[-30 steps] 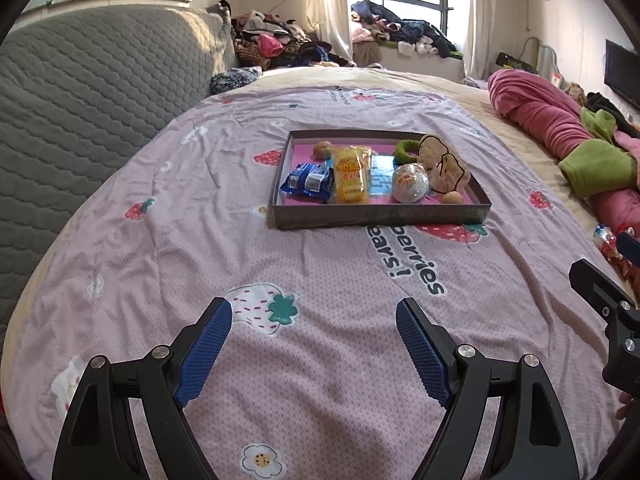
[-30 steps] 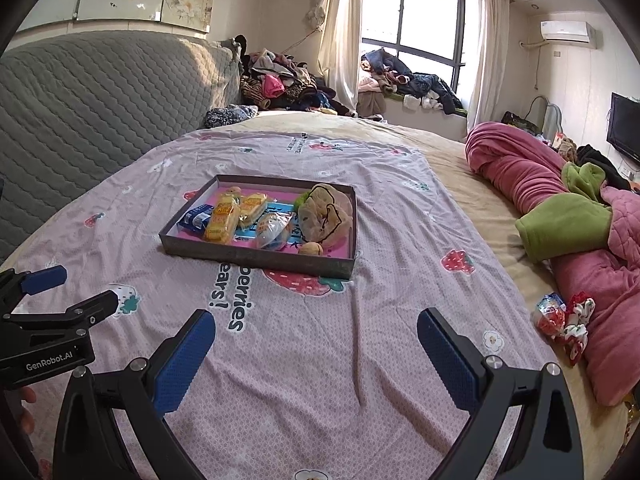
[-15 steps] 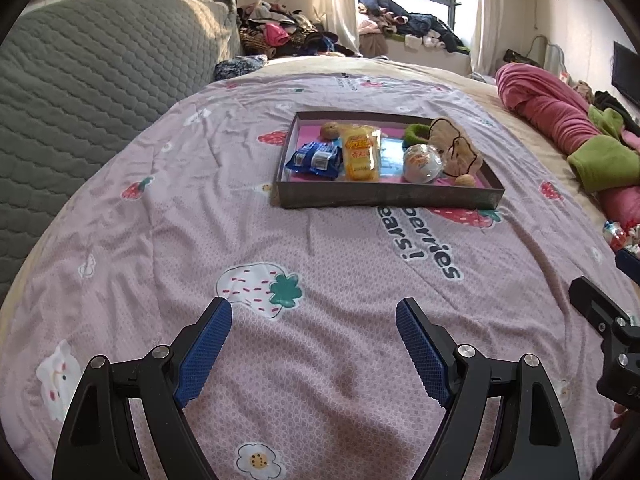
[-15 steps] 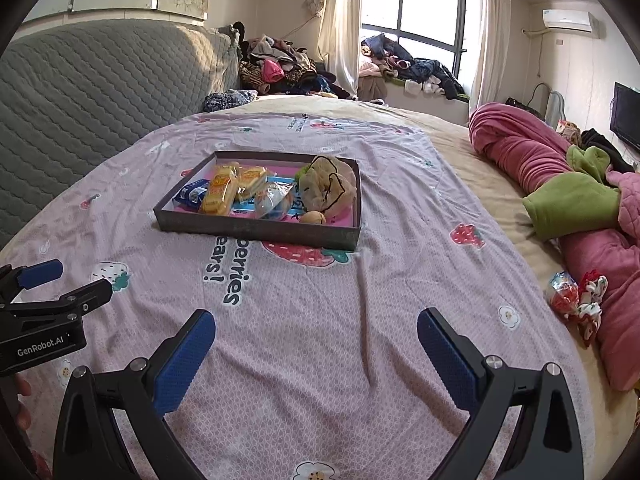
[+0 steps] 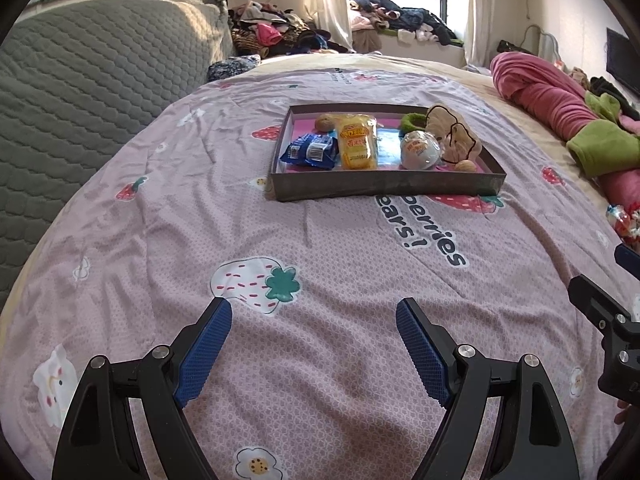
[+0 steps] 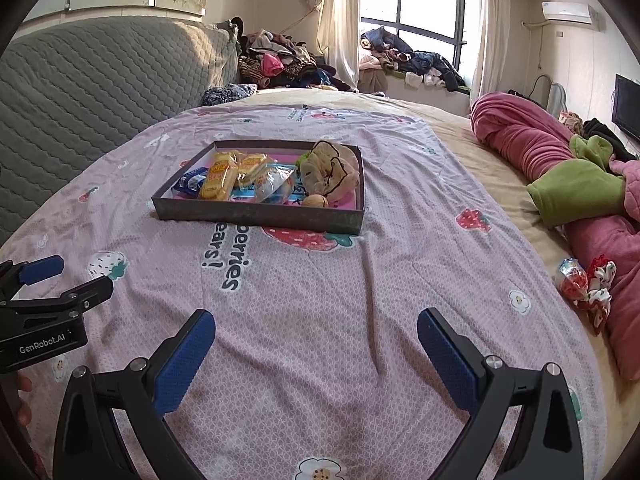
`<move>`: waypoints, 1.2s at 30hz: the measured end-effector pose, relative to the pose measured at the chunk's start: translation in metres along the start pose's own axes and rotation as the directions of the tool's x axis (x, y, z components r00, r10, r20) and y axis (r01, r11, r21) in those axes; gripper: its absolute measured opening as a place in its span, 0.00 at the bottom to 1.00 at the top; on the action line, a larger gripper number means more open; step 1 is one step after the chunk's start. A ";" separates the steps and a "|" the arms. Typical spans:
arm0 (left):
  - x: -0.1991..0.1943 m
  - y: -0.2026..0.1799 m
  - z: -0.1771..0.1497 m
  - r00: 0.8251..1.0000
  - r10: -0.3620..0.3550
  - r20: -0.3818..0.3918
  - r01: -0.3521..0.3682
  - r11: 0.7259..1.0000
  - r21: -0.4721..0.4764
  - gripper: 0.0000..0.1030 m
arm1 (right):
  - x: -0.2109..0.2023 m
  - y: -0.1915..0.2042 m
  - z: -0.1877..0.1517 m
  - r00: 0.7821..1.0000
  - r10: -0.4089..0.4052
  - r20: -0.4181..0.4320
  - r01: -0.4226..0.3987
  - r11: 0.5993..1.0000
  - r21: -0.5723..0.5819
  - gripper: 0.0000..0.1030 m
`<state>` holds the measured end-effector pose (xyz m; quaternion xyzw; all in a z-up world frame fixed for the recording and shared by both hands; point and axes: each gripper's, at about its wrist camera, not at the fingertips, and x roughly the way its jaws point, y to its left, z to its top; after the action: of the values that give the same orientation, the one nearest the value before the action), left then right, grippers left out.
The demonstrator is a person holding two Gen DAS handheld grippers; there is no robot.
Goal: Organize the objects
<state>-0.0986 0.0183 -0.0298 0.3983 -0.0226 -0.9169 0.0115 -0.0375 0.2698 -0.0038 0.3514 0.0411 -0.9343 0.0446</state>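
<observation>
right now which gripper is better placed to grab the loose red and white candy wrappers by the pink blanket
Right gripper: open, and the red and white candy wrappers lie off its right side. The left gripper is farther over, on the far side of the right one.

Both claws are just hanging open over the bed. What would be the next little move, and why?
Probably reach the left claw forward toward the tray. Both it and the right claw are open and empty above the bedspread, short of the tray. The blue snack packet lies in the tray's near left corner, on that claw's side, so it looks like the easiest first pick.
</observation>
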 end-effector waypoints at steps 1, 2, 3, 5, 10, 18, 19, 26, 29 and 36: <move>0.001 -0.001 0.000 1.000 0.000 -0.002 0.000 1.000 0.003 0.83 | 0.001 0.000 -0.001 1.000 -0.001 -0.001 0.001 1.000 0.001 0.99; 0.001 -0.001 -0.001 1.000 0.000 -0.002 0.000 1.000 0.003 0.83 | 0.002 -0.001 -0.002 1.000 -0.002 -0.003 0.002 1.000 0.004 0.99; 0.001 -0.002 -0.001 1.000 -0.001 0.000 0.001 1.000 0.005 0.83 | 0.003 -0.002 -0.003 1.000 -0.003 -0.007 0.003 1.000 0.006 0.99; 0.002 -0.002 -0.002 1.000 -0.001 0.002 0.001 1.000 0.007 0.83 | 0.004 -0.003 -0.005 1.000 -0.002 -0.012 0.002 1.000 0.007 0.99; 0.005 -0.003 -0.003 1.000 -0.007 -0.004 0.007 1.000 0.007 0.83 | 0.007 -0.004 -0.010 1.000 -0.005 -0.018 0.005 1.000 0.010 0.99; 0.010 -0.003 -0.008 1.000 -0.015 -0.003 0.015 1.000 0.015 0.83 | 0.011 -0.008 -0.015 1.000 -0.008 -0.027 0.009 1.000 0.023 0.99; 0.011 -0.004 -0.009 1.000 -0.014 -0.002 0.014 1.000 0.016 0.83 | 0.012 -0.008 -0.017 0.999 -0.010 -0.032 0.010 1.000 0.023 0.99; 0.018 -0.001 -0.013 1.000 -0.008 -0.014 0.008 1.000 0.010 0.83 | 0.017 -0.007 -0.021 0.999 -0.018 -0.044 0.019 1.000 0.015 0.99; 0.019 -0.001 -0.014 1.000 0.019 -0.016 -0.019 1.000 0.013 0.83 | 0.018 -0.006 -0.022 0.999 -0.021 -0.044 0.022 1.000 0.010 0.99; 0.020 0.000 -0.016 1.000 0.024 -0.001 -0.024 1.000 0.012 0.83 | 0.021 -0.005 -0.025 0.998 -0.025 -0.054 0.025 1.000 0.001 0.99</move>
<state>-0.1003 0.0170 -0.0555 0.3988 -0.0327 -0.9162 0.0200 -0.0375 0.2763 -0.0362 0.3761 0.0457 -0.9249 0.0313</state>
